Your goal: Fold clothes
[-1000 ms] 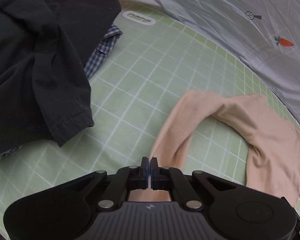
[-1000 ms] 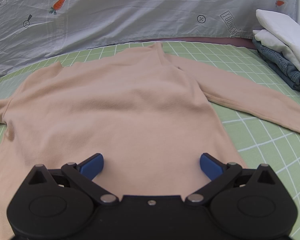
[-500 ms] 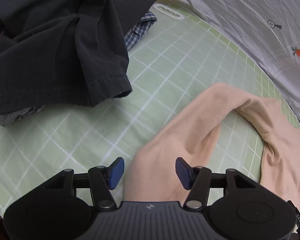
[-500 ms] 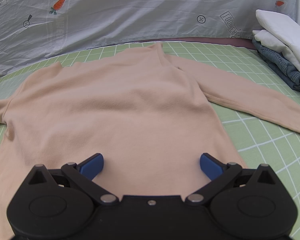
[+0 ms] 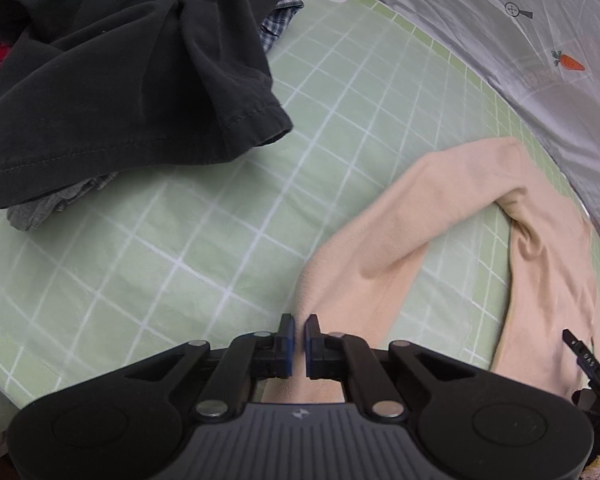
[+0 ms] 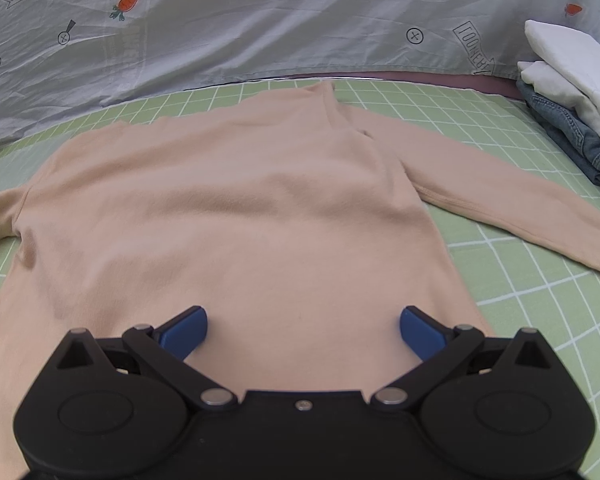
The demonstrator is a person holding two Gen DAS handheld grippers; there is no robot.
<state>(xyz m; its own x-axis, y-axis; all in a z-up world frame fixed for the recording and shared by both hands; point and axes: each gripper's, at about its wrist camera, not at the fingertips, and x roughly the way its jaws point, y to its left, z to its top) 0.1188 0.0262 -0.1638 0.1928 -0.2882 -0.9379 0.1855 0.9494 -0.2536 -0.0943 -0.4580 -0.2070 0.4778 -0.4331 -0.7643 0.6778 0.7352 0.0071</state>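
Note:
A beige long-sleeved sweater lies flat on the green checked mat, neck toward the grey sheet. My right gripper hovers wide open over the lower body of the sweater, with nothing between its blue pads. In the left wrist view the sweater's sleeve bends across the mat. My left gripper is at the sleeve's end, its jaws closing to a narrow slit, and the edge of the cuff looks pinched between the pads.
A heap of dark clothes with a plaid piece lies at the mat's far left. Folded white and denim clothes are stacked at the right. A grey printed sheet borders the mat's far side.
My left gripper was shut, opened wide over the sleeve half a second ago, and has closed again at the cuff after shifting sideways. The right gripper has stayed still and open.

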